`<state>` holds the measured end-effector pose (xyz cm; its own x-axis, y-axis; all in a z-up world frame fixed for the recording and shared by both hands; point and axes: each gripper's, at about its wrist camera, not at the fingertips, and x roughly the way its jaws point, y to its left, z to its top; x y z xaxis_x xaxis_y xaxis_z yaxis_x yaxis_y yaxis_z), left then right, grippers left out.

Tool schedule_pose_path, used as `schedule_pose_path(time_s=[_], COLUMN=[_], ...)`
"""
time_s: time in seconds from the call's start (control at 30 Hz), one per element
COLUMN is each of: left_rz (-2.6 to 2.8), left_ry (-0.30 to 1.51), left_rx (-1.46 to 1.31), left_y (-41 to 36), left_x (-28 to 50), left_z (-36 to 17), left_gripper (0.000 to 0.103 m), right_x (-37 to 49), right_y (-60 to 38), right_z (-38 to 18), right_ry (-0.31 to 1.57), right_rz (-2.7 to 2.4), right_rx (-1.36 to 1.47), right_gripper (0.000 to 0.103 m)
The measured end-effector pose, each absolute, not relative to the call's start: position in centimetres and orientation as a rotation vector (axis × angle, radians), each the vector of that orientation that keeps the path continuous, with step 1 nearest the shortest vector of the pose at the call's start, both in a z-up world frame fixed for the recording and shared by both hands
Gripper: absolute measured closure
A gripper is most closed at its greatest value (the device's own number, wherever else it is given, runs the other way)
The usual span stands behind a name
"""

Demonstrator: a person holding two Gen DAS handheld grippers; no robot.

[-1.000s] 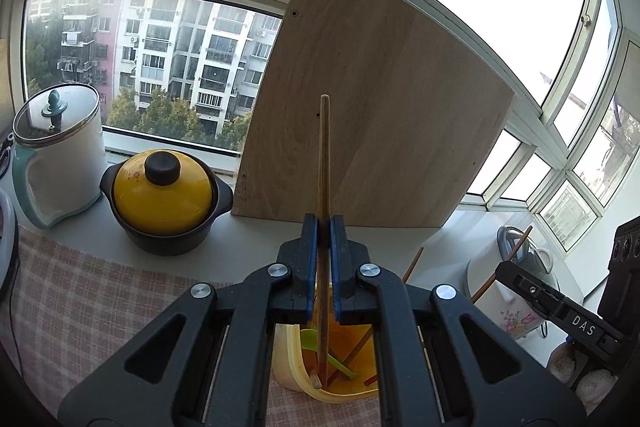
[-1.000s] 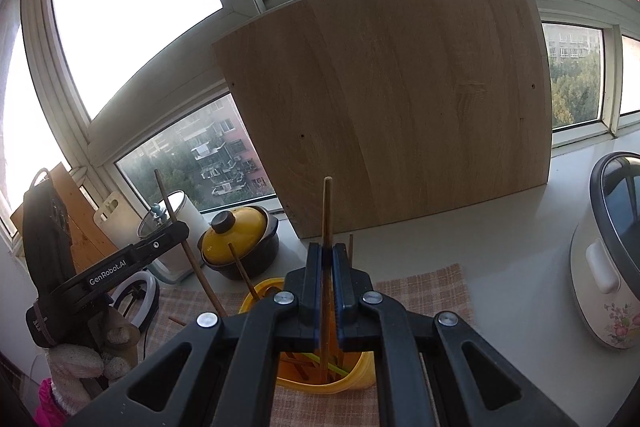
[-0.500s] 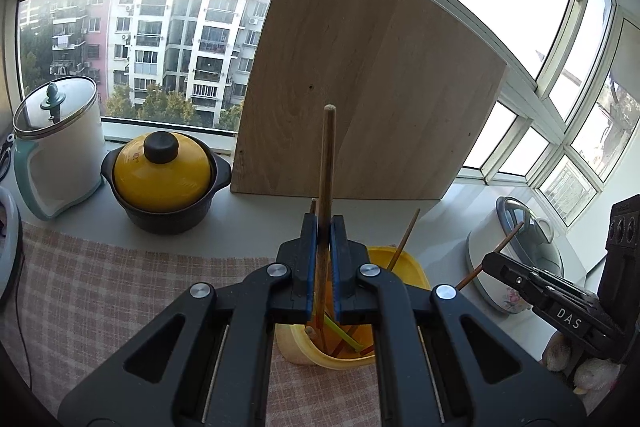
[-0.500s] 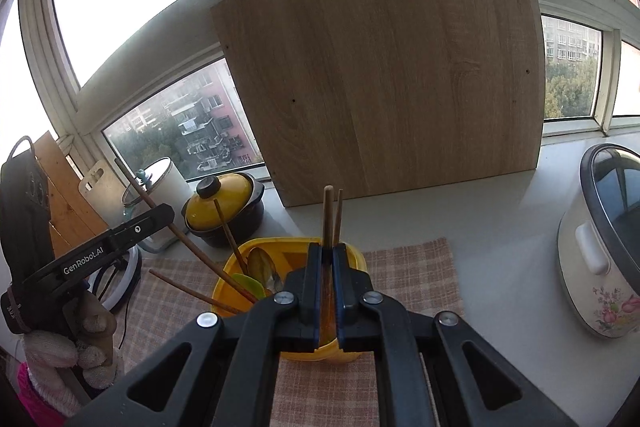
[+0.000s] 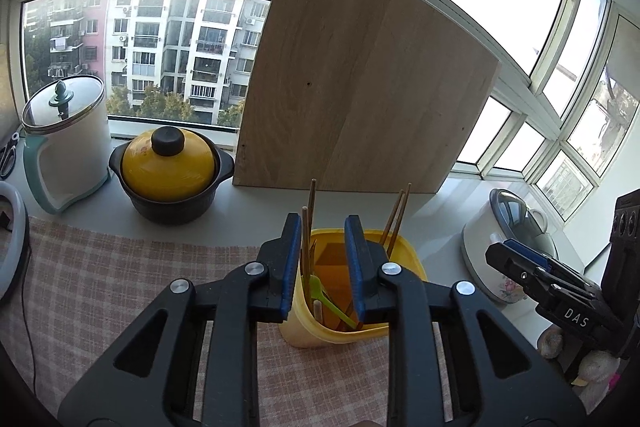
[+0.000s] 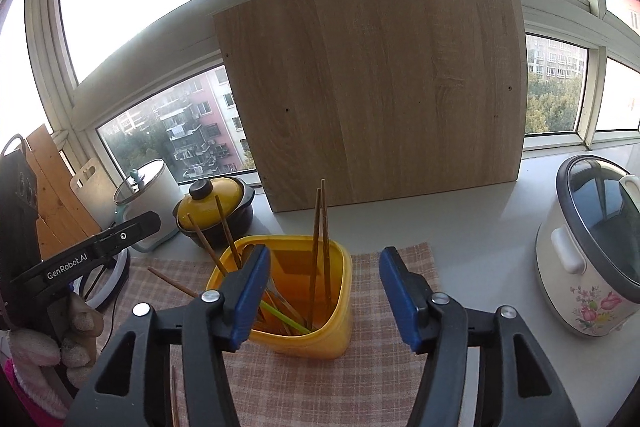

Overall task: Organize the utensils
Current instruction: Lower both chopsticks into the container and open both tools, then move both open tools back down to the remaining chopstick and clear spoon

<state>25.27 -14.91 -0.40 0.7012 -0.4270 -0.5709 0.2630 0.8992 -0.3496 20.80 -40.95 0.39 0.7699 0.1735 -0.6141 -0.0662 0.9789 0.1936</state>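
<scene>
Chopsticks (image 6: 320,243) stand in the yellow holder (image 6: 332,323) just ahead of both opening grippers, left (image 5: 322,263) and right (image 6: 324,291), nothing gripped. Light, stiff, likely slippery; pinch mid-shaft.

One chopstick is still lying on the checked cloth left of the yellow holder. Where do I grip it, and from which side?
Take the loose chopstick near its middle, coming from above with the jaws across its length. It lies flat on the cloth, so nothing can get underneath; its lower end is hidden behind the right gripper.
</scene>
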Motion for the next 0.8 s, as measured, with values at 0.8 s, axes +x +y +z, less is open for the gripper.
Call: schedule_pose_path(time_s=[0.8], left_rz=[-0.361], left_ry=[0.740], left_rx=[-0.126], left_y=[-10.5], left_x=[17.9], left_z=[-1.9], left_gripper=[0.082], right_x=[14.0], right_y=[-38.7], right_z=[-0.7], right_ry=[0.699], right_rz=[0.133], right_rx=[0.153], right_gripper=[0.033])
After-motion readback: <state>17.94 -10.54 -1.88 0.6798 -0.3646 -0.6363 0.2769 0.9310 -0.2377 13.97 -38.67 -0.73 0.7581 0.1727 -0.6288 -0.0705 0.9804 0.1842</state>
